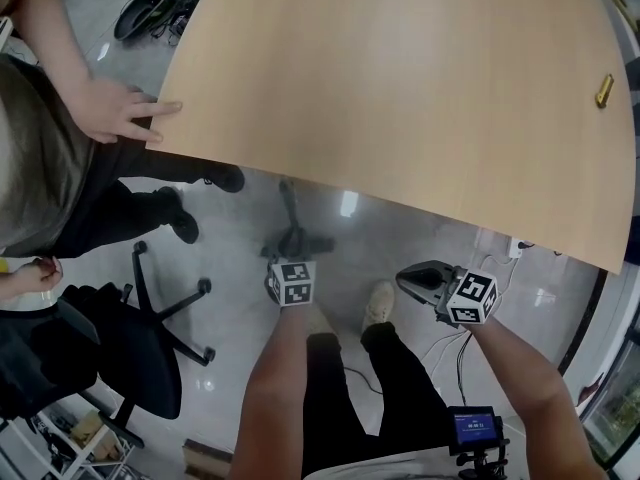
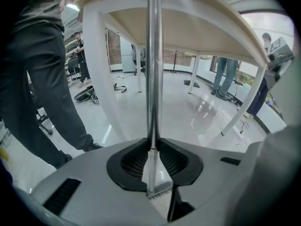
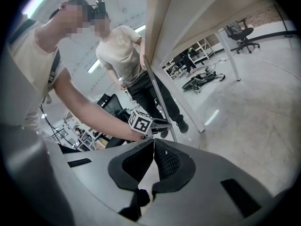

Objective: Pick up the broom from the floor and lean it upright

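The broom shows as a thin metal handle (image 2: 153, 69) that rises straight up between my left gripper's jaws to the edge of the wooden table (image 2: 197, 29). My left gripper (image 2: 153, 147) is shut on that handle. In the head view the left gripper (image 1: 293, 246) is just below the table's near edge, and the dark handle (image 1: 289, 208) runs away from it under the tabletop (image 1: 400, 78). The right gripper view shows the handle (image 3: 157, 91) slanting up against the table edge. My right gripper (image 3: 152, 145) (image 1: 408, 280) is shut with nothing in it, to the right of the left one. The broom's head is hidden.
A person stands at the left with a hand (image 1: 120, 110) on the table edge. A black office chair (image 1: 135, 343) sits at the lower left. White table legs (image 2: 101, 69) stand close to the handle. Cables (image 1: 450, 350) trail on the glossy floor, and a small brass item (image 1: 604, 90) lies on the tabletop.
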`<action>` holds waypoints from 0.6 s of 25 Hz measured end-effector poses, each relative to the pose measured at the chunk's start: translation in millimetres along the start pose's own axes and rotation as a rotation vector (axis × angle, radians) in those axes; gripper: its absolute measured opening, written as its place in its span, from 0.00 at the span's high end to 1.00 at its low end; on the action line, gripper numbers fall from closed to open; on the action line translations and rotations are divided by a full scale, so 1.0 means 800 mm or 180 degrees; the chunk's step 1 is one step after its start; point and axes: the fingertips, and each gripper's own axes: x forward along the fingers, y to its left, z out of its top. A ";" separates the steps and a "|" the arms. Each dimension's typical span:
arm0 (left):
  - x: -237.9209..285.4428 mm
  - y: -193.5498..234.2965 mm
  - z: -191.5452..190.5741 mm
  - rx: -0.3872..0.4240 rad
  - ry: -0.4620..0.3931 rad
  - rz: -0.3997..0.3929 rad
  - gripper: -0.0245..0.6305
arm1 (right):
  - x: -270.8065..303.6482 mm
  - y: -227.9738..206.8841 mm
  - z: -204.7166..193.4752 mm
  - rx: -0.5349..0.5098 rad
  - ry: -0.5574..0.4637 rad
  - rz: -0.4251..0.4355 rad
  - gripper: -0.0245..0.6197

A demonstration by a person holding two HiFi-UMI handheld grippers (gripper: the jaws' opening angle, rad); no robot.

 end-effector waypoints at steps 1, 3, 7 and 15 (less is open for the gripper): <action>0.001 -0.001 0.000 0.0028 0.0012 -0.0009 0.85 | 0.000 0.000 0.001 0.0000 -0.0003 0.0000 0.94; 0.002 -0.004 0.002 0.0120 0.0043 -0.0038 0.85 | 0.001 0.001 0.002 -0.0006 -0.0005 0.0005 0.94; 0.004 -0.007 0.007 0.0222 0.0092 -0.0079 0.79 | 0.000 -0.002 0.006 -0.0018 -0.0007 0.0013 0.94; -0.016 -0.003 0.015 0.0299 0.0093 -0.0067 0.75 | -0.001 0.008 0.015 -0.0026 -0.0021 0.0001 0.94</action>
